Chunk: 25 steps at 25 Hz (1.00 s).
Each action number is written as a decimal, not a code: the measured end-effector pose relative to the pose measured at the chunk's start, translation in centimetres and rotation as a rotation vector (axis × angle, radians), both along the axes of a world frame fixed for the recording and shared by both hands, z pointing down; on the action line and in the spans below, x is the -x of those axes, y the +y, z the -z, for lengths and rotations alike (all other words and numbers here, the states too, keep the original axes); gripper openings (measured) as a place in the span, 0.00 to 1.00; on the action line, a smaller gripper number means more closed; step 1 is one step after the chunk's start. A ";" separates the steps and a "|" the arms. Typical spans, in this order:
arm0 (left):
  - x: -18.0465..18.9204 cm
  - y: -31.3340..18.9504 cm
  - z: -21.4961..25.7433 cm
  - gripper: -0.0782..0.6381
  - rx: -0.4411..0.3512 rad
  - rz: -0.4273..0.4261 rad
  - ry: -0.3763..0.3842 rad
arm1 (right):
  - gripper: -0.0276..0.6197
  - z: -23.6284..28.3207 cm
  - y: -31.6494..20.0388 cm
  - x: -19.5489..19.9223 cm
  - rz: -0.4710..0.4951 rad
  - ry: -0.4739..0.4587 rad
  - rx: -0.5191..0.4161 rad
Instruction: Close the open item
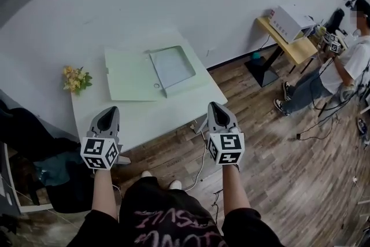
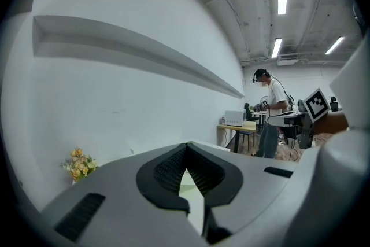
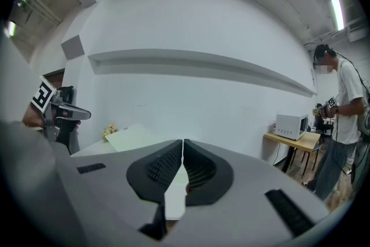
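Head view: the pale green flat file box (image 1: 134,77) lies open at the centre of the white table (image 1: 150,118). Its lid is folded out flat to the left; the shallow tray with a grey-blue inside is at the right, tilted a little against the table edge.

A small bunch of yellow flowers (image 1: 75,79) sits at the table's left end, well apart from the box.

Left gripper (image 1: 109,113): lower left of the frame, over the near table edge, short of the box. Its fingers (image 2: 165,168) meet at the tips, with nothing between them.

Right gripper (image 1: 215,107): lower centre-right, by the table's near right corner. Its fingers (image 3: 156,168) are closed to a hairline slit and hold nothing.

Upper right: a person (image 1: 347,63) beside a wooden side table (image 1: 292,43) carrying a white box-shaped appliance (image 1: 289,21).
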<state>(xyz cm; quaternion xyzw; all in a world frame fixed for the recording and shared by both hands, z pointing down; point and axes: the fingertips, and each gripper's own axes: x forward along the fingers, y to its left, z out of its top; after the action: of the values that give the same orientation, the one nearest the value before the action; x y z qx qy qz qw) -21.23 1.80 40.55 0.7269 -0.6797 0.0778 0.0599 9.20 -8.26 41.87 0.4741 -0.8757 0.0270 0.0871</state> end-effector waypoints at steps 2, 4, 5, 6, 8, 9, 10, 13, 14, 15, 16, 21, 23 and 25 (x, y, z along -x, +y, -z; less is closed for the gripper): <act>0.6 -0.2 0.0 0.13 0.003 0.011 -0.007 | 0.08 -0.1 -0.8 0.4 0.004 -0.003 0.006; 1.5 -0.6 -0.1 0.13 0.008 0.026 -0.005 | 0.08 -0.3 -1.6 1.0 0.012 -0.002 0.011; 2.0 -0.8 -0.1 0.13 0.009 0.033 -0.002 | 0.08 -0.5 -2.0 1.4 0.015 -0.001 0.014; 2.4 -1.1 -0.2 0.13 0.010 0.039 0.001 | 0.08 -0.6 -2.4 1.7 0.018 -0.001 0.016; 3.2 -2.0 -0.3 0.13 0.012 0.046 0.006 | 0.08 -0.7 -3.4 2.4 0.020 0.002 0.017; 3.6 -2.6 -0.5 0.13 0.013 0.047 0.007 | 0.08 -0.8 -3.9 2.7 0.021 0.003 0.017; 4.0 -3.2 -0.6 0.13 0.014 0.047 0.008 | 0.08 -0.8 -4.5 3.1 0.023 0.004 0.017; 4.7 -5.5 -0.9 0.13 0.016 0.042 0.014 | 0.08 -1.0 -6.6 4.1 0.025 0.009 0.018; 5.0 -6.4 -1.0 0.13 0.015 0.039 0.015 | 0.08 -1.1 -7.3 4.4 0.024 0.012 0.020; 5.2 -7.2 -1.1 0.13 0.015 0.035 0.016 | 0.08 -1.2 -8.0 4.7 0.023 0.015 0.024; 5.4 -8.0 -1.2 0.13 0.015 0.030 0.017 | 0.08 -1.3 -8.7 4.9 0.021 0.018 0.027; 7.0 -11.8 -1.8 0.13 0.026 0.025 0.032 | 0.08 -1.5 -12.3 6.2 0.008 0.022 0.035; 7.8 -13.0 -2.2 0.13 0.030 0.025 0.044 | 0.08 -1.3 -13.6 7.1 0.007 0.022 0.031; 8.5 -14.0 -2.4 0.13 0.031 0.025 0.056 | 0.08 -1.2 -14.6 8.1 0.011 0.026 0.032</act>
<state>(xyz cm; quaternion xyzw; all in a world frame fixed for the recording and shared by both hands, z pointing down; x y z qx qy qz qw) -29.75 -12.23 42.92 0.7193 -0.6854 0.0672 0.0912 1.07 -22.91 43.06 0.4680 -0.8767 0.0343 0.1062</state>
